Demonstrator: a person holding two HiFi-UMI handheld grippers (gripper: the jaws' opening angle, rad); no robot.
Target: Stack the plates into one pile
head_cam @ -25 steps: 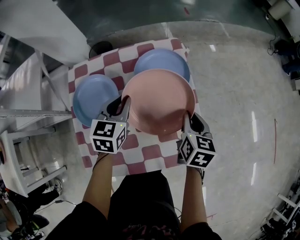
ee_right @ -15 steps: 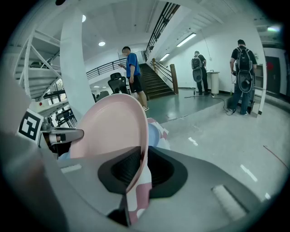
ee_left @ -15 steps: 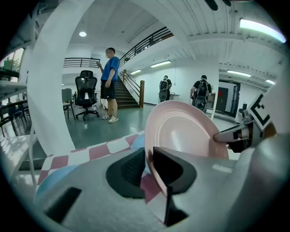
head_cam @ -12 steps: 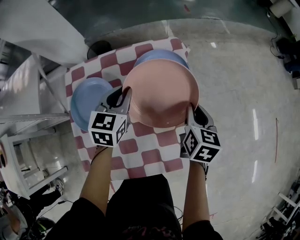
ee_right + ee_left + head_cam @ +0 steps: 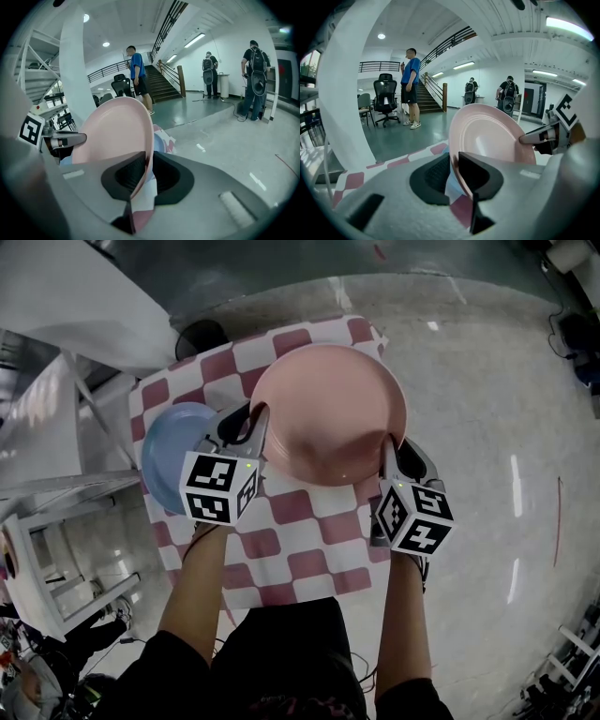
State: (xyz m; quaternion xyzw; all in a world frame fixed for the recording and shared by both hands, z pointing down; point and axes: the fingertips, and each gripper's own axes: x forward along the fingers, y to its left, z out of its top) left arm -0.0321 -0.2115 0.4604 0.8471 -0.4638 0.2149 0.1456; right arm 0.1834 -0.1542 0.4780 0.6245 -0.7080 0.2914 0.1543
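A large pink plate (image 5: 328,413) hangs over the far part of the checkered table (image 5: 291,531), held by its rim on two sides. My left gripper (image 5: 258,423) is shut on its left rim, my right gripper (image 5: 386,448) on its near right rim. In the left gripper view the pink plate (image 5: 492,136) runs edge-on between the jaws of the left gripper (image 5: 454,173). The right gripper view shows the pink plate (image 5: 117,131) pinched the same way by the right gripper (image 5: 147,171). A blue plate (image 5: 173,451) lies on the table at the left. The far blue plate is hidden under the pink one.
White metal shelving (image 5: 56,474) stands close to the table's left side. A dark round object (image 5: 202,334) sits on the floor beyond the table. Shiny floor (image 5: 487,427) lies to the right. People (image 5: 410,86) stand far off in the hall.
Both grippers have carried the pink plate away from the person toward the table's far end. It now covers the far blue plate that showed behind it before.
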